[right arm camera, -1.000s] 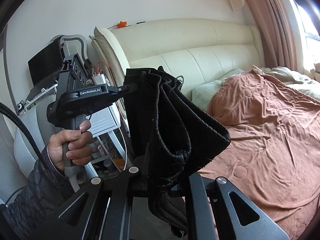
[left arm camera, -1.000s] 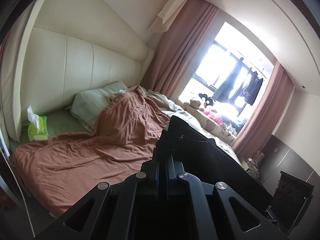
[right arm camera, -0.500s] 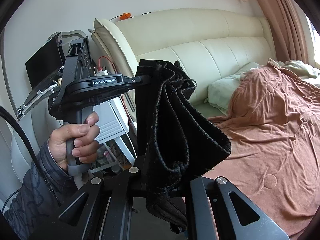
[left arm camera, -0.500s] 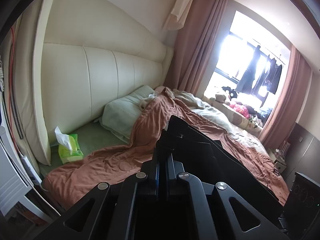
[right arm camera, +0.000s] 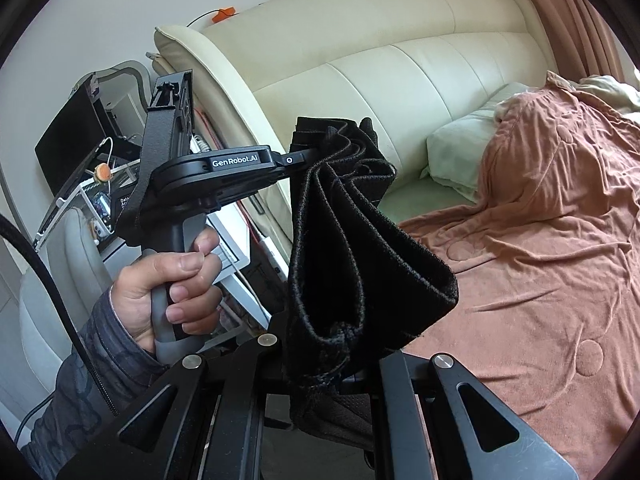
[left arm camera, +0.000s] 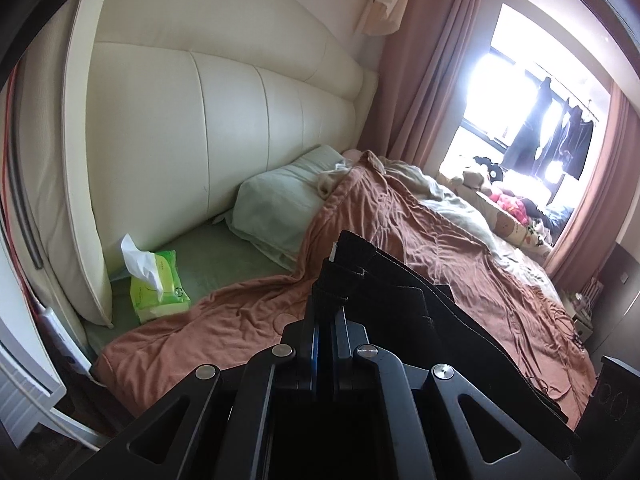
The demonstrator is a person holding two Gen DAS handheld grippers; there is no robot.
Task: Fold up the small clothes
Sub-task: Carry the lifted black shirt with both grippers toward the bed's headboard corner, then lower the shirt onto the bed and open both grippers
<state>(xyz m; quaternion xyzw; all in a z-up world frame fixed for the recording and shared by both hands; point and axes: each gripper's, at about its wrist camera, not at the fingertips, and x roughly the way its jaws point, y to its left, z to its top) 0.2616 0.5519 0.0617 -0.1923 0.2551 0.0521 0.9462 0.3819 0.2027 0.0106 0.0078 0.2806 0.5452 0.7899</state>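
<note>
A black garment (right arm camera: pixel 360 248) hangs folded in several layers in the air between my two grippers, beside the bed. My left gripper (right arm camera: pixel 308 158) is shut on its upper edge; a hand holds that gripper's handle in the right wrist view. In the left wrist view the same gripper (left arm camera: pixel 326 292) pinches the layered black garment (left arm camera: pixel 400 300), which runs away to the lower right. My right gripper (right arm camera: pixel 328 364) is shut on the garment's lower bunched end, and its fingertips are hidden by the cloth.
A bed with a rust-brown blanket (left arm camera: pixel 440 248) lies ahead, with a pale green pillow (left arm camera: pixel 280 204), a green tissue pack (left arm camera: pixel 158 284) and a cream padded headboard (left arm camera: pixel 240 120). A white shelf unit (right arm camera: pixel 236 256) and a screen (right arm camera: pixel 72 136) stand to the left of the bed. A bright window (left arm camera: pixel 532 80) is at the far side.
Both grippers have moved with the black garment toward the head of the bed and a little lower. The headboard and tissue pack now look larger and nearer. The grip is unchanged.
</note>
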